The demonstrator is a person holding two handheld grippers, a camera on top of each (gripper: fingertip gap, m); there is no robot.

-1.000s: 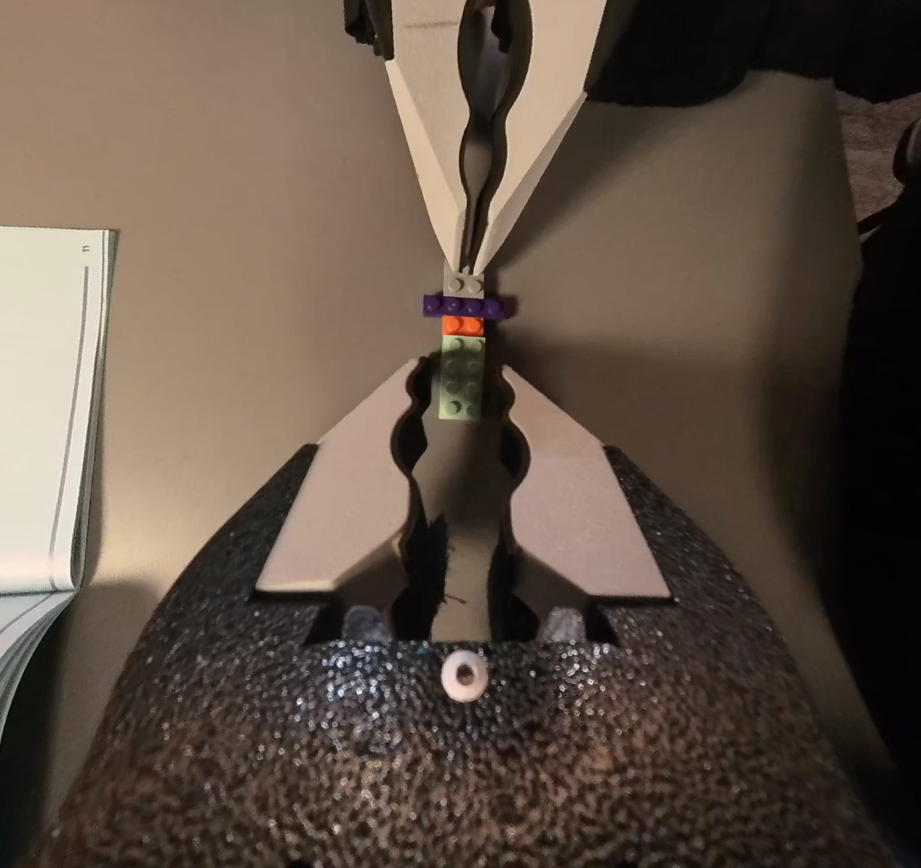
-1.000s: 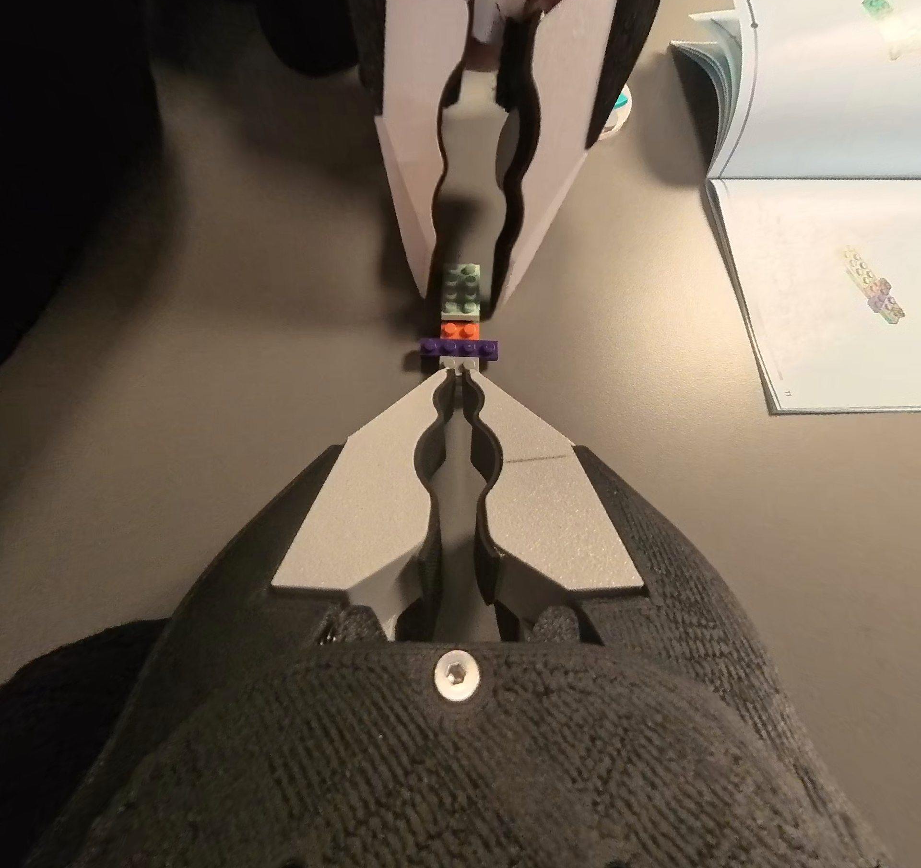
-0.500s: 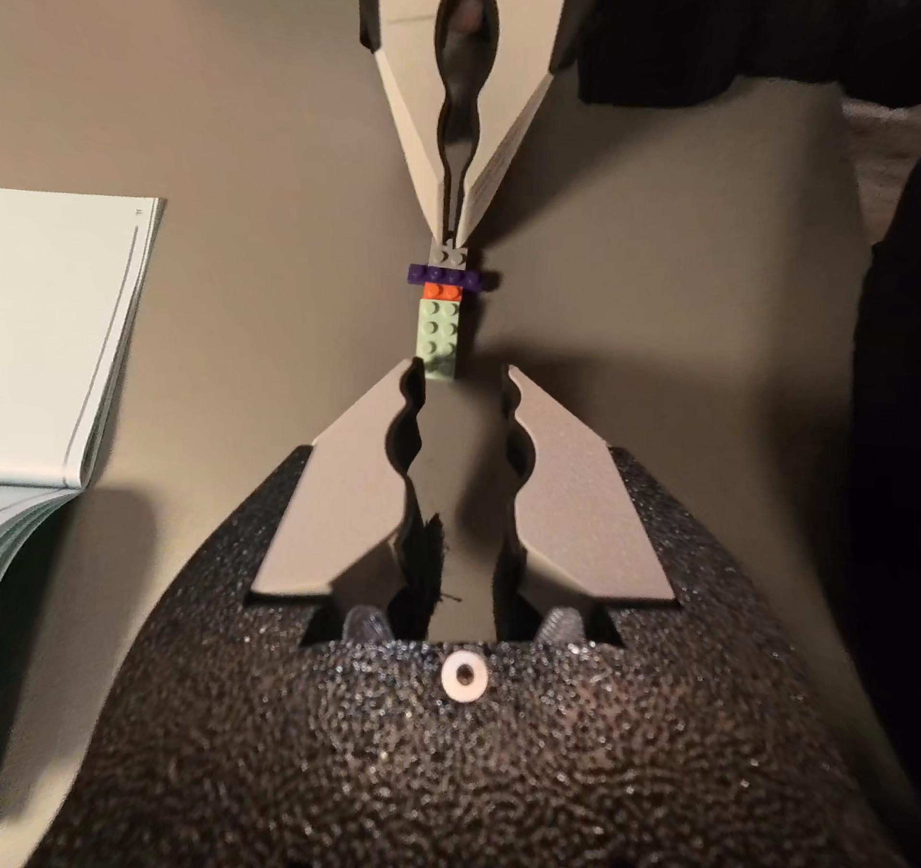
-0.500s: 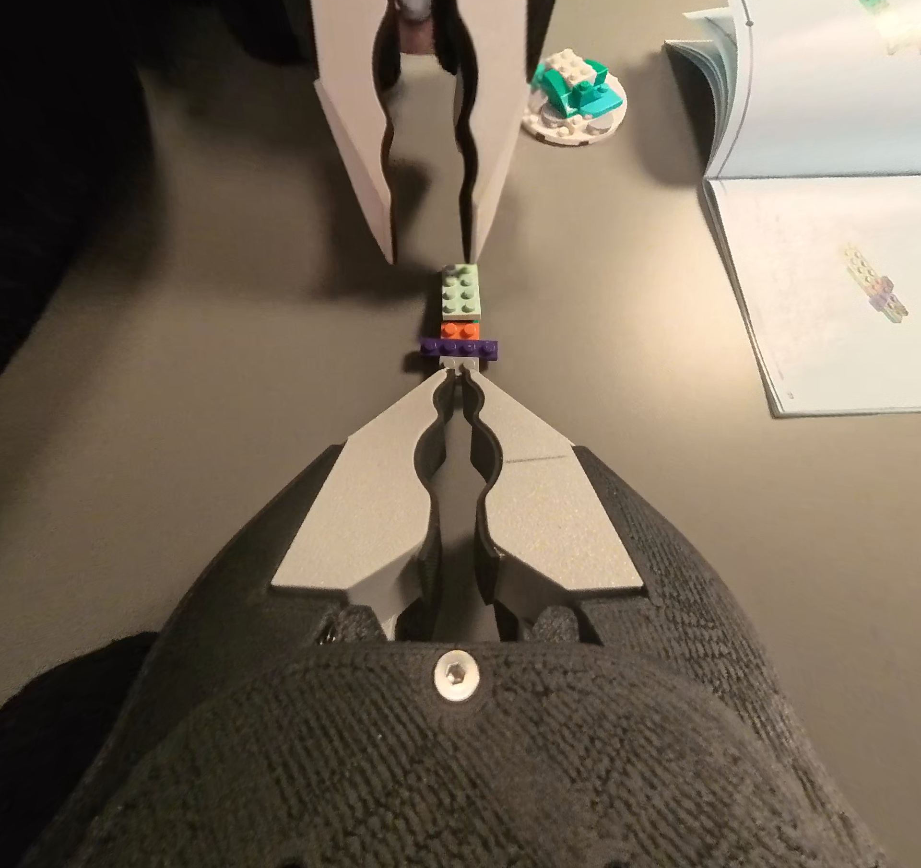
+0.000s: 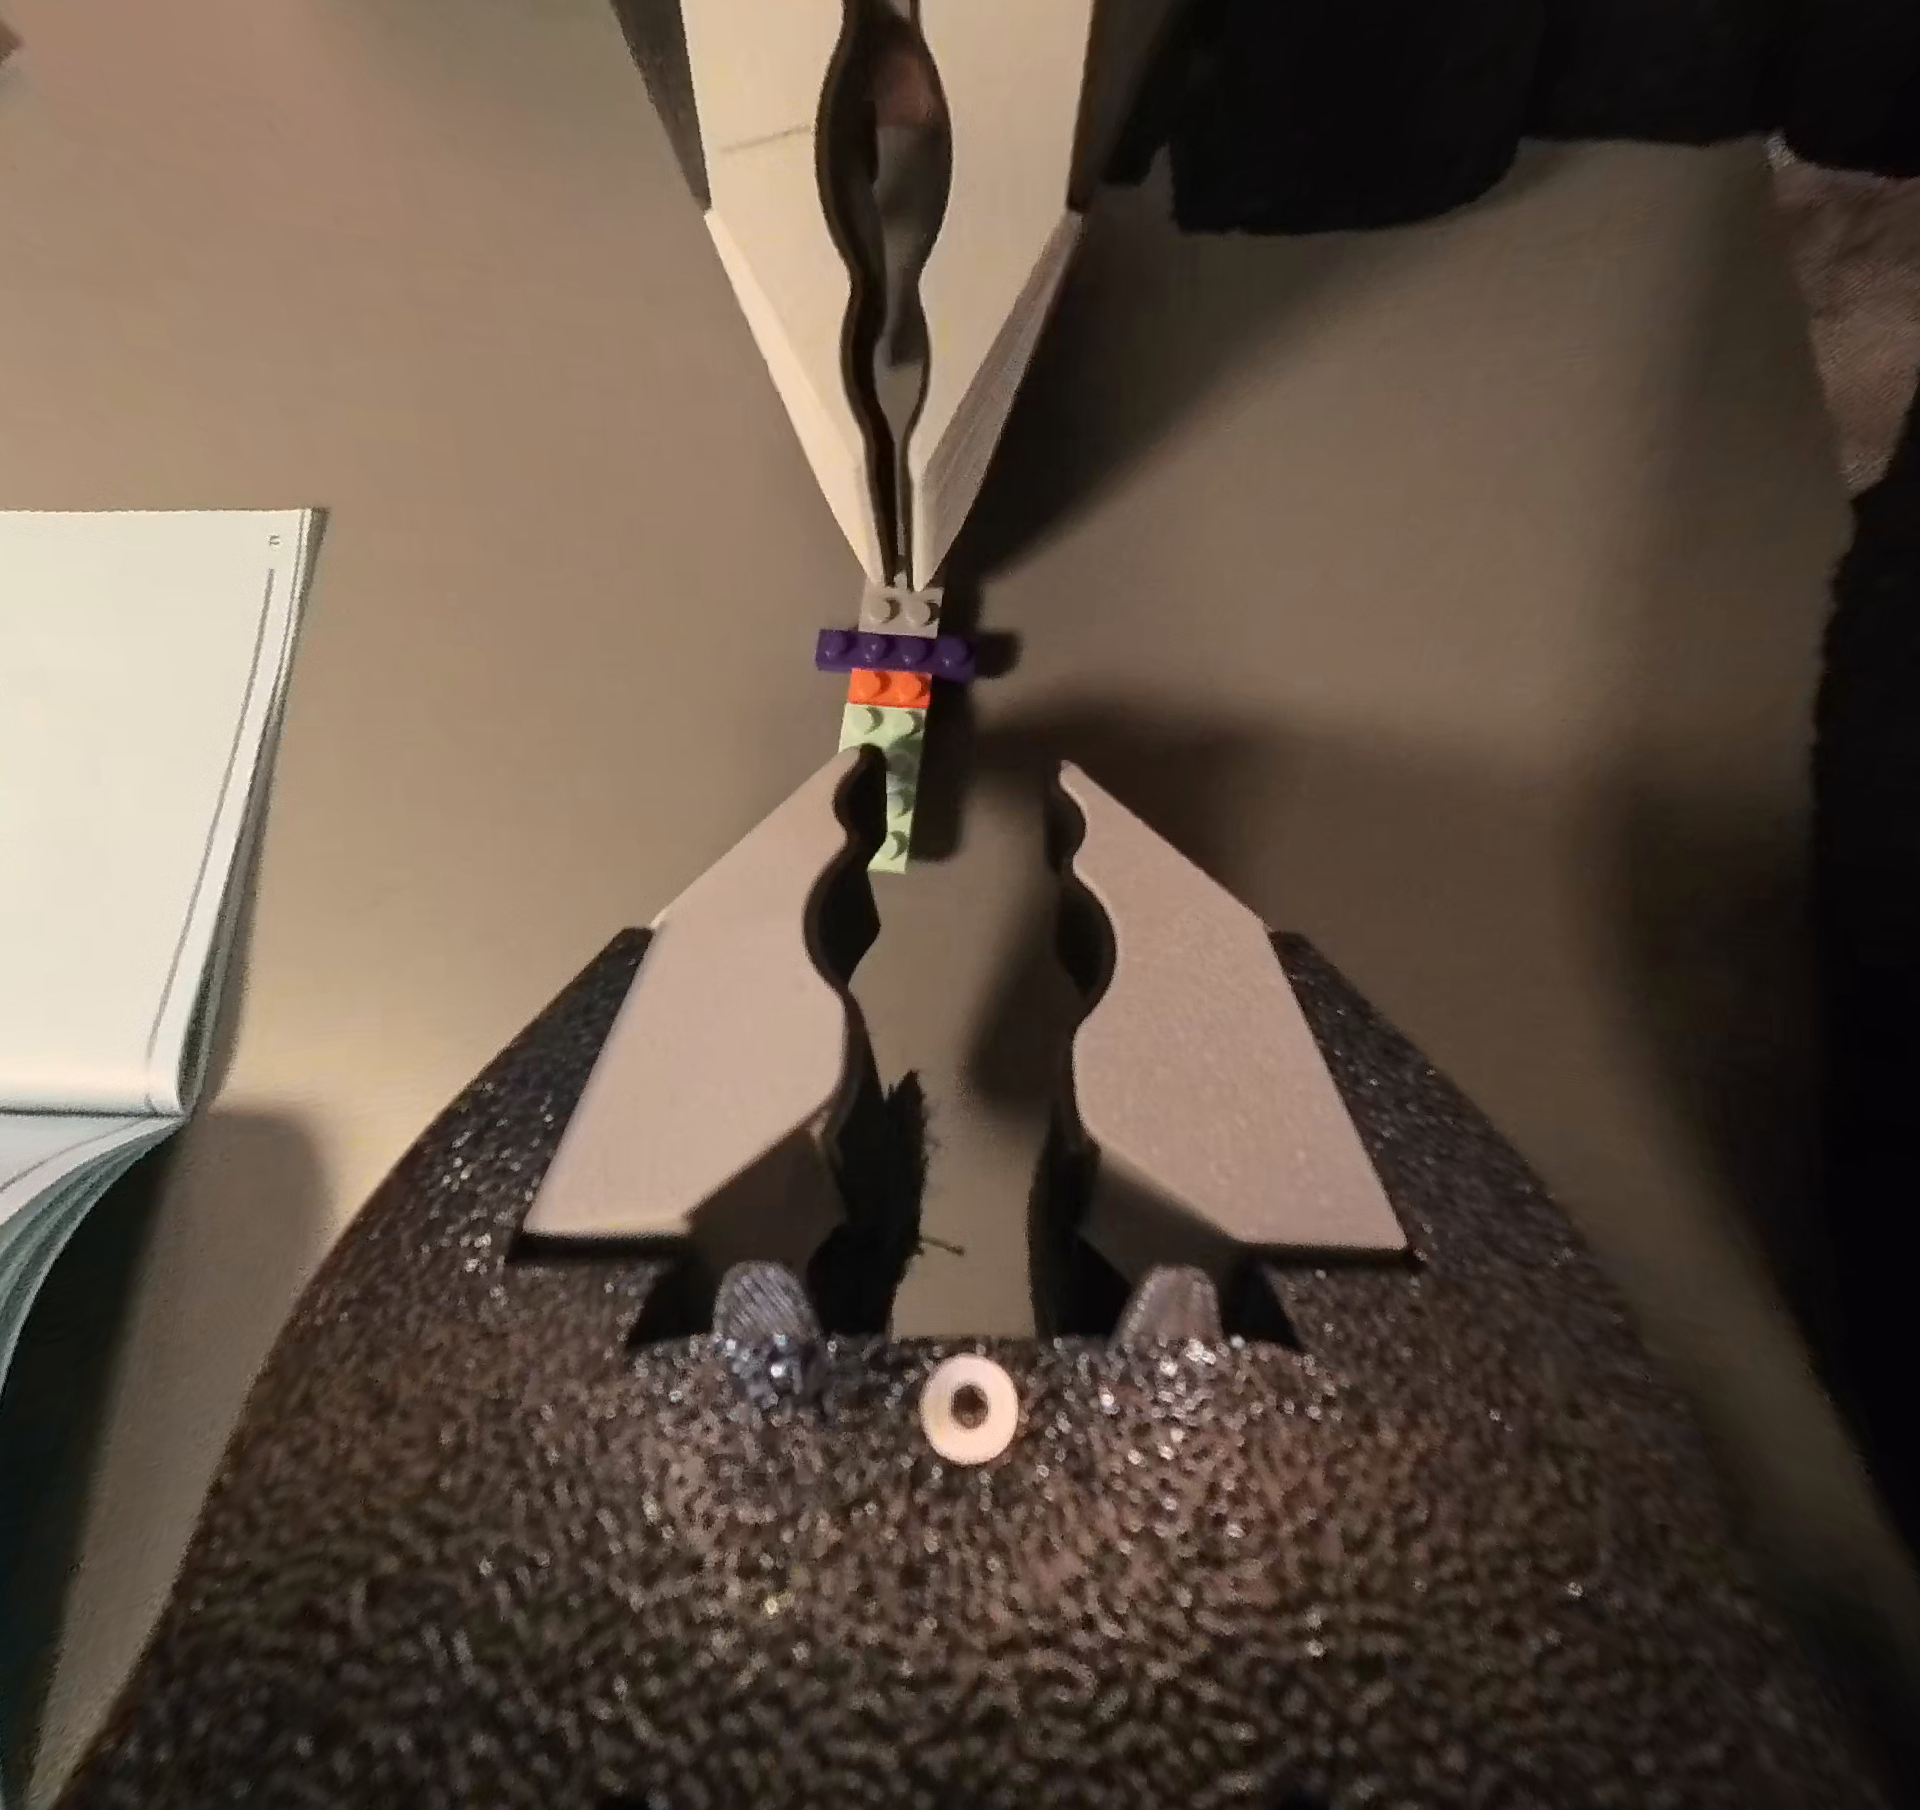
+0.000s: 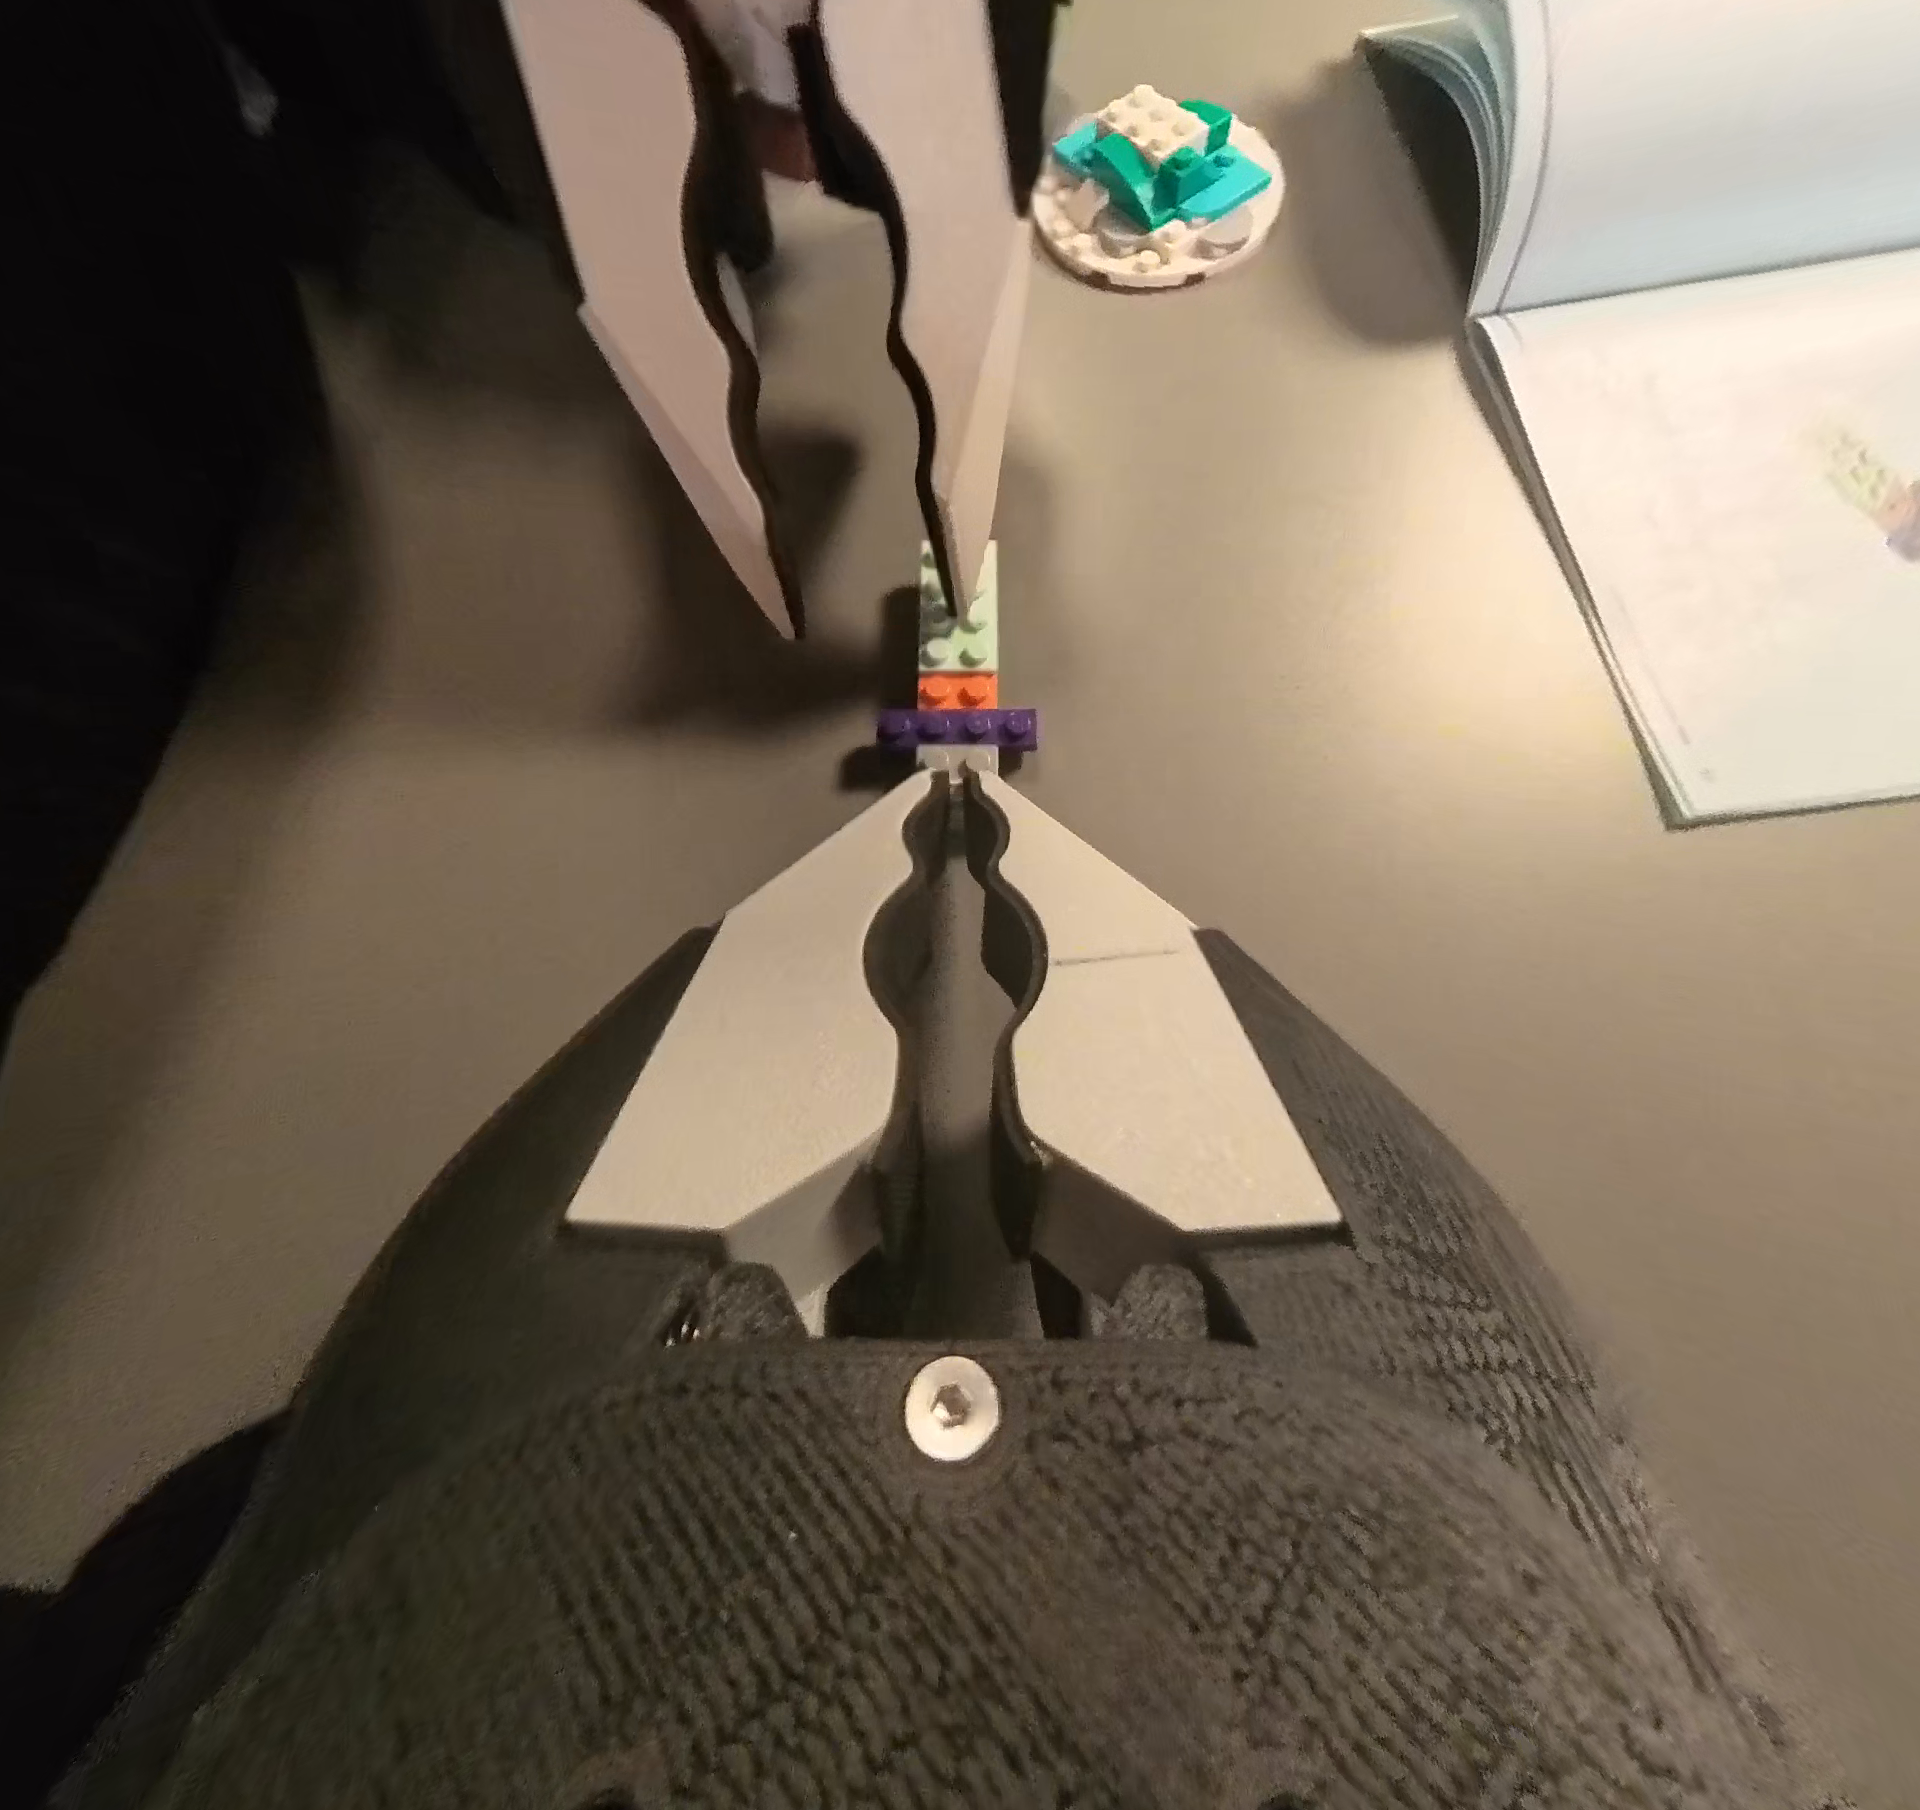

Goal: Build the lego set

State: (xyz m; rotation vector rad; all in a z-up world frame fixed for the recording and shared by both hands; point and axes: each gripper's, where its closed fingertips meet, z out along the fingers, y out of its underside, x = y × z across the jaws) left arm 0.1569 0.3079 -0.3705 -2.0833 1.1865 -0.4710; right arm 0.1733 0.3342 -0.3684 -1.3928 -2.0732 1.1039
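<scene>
Since the frame half a second back, your left gripper [image 5: 951, 773] has come forward again, so its left finger [image 5: 727, 991] now overlaps the pale green end of the lego strip [image 5: 886, 721], where before the tips stood short of it. Its jaws are apart and grip nothing; the strip lies toward the left side of the gap, and whether that finger touches it cannot be told.

Your right gripper [image 6: 961, 786] is pinched together on the grey end plate [image 6: 961, 761] of the strip, at the centre of its own view. From there the strip runs up-frame: purple crossbar [image 6: 958, 727], orange plate [image 6: 958, 690], pale green plate [image 6: 958, 633].

On the grey table [image 6: 1299, 981], the open instruction booklet [image 6: 1714, 534] lies at the right of that view. A round white plate [image 6: 1081, 248] in the upper centre carries a small teal and white build [image 6: 1153, 155].
</scene>
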